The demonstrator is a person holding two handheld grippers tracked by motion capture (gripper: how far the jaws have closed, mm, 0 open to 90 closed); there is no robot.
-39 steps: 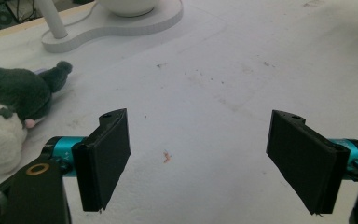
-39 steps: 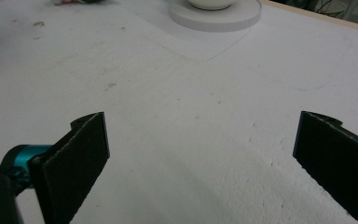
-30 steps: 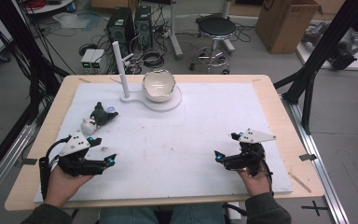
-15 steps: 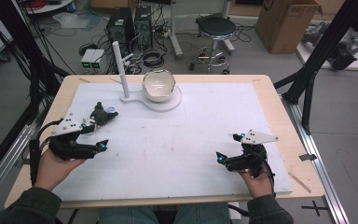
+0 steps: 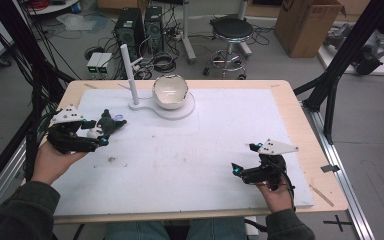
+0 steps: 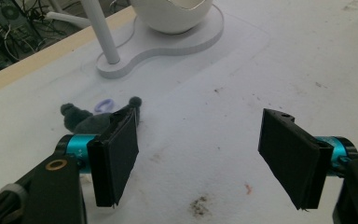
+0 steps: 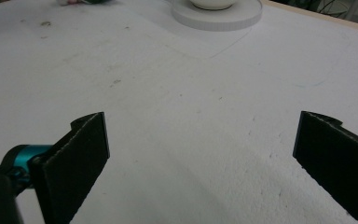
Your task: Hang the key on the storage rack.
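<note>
A small dark plush toy (image 5: 111,121) with a white part lies on the white mat near the table's left edge. My left gripper (image 5: 96,134) hovers right beside it, and the toy (image 6: 81,122) peeks out from behind one of its jaws. A lilac ring (image 6: 103,106) lies on the mat by the toy. The left gripper (image 6: 205,158) is open; its jaws have just been closing a little, with only bare mat between them. My right gripper (image 5: 236,170) rests near the front right, open (image 7: 200,158) and holding nothing.
A white bowl (image 5: 170,91) sits on a flat white stand (image 5: 180,111) with an upright post (image 5: 129,75) at the back centre. The white mat (image 5: 190,150) has a few dirt specks. The wooden table edge (image 5: 325,165) borders it on the right.
My left hand has moved away from the front edge toward the far left, up to the plush toy. The right hand has stayed put.
</note>
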